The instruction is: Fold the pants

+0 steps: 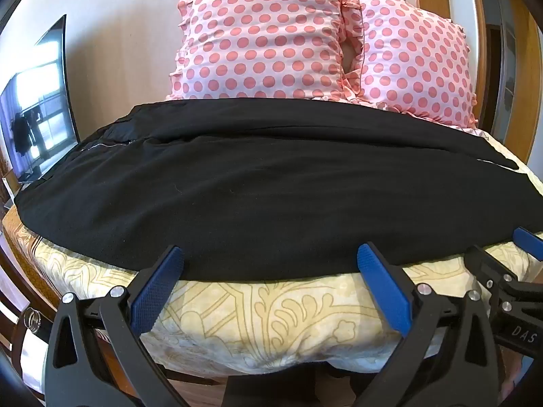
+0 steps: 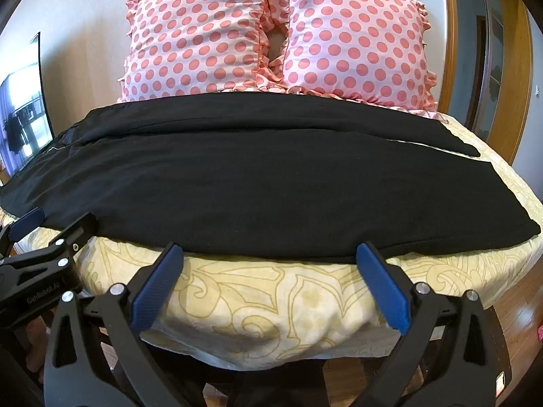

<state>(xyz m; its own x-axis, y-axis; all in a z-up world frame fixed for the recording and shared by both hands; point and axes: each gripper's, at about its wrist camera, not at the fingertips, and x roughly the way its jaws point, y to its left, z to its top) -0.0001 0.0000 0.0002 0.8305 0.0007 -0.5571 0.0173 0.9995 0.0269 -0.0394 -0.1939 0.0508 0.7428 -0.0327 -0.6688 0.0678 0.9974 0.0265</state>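
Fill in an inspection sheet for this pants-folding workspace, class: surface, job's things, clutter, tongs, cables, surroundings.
Surface: bed with a cream patterned cover.
Job's things: black pants spread flat across the bed, zipper end to the left, leg ends to the right.
Clutter: two polka-dot pillows behind the pants.
Tongs: left tongs and right tongs both open, at the pants' near edge, holding nothing.
Cables: nothing seen.
Surroundings: TV on the left, wooden door frame on the right, wood floor.
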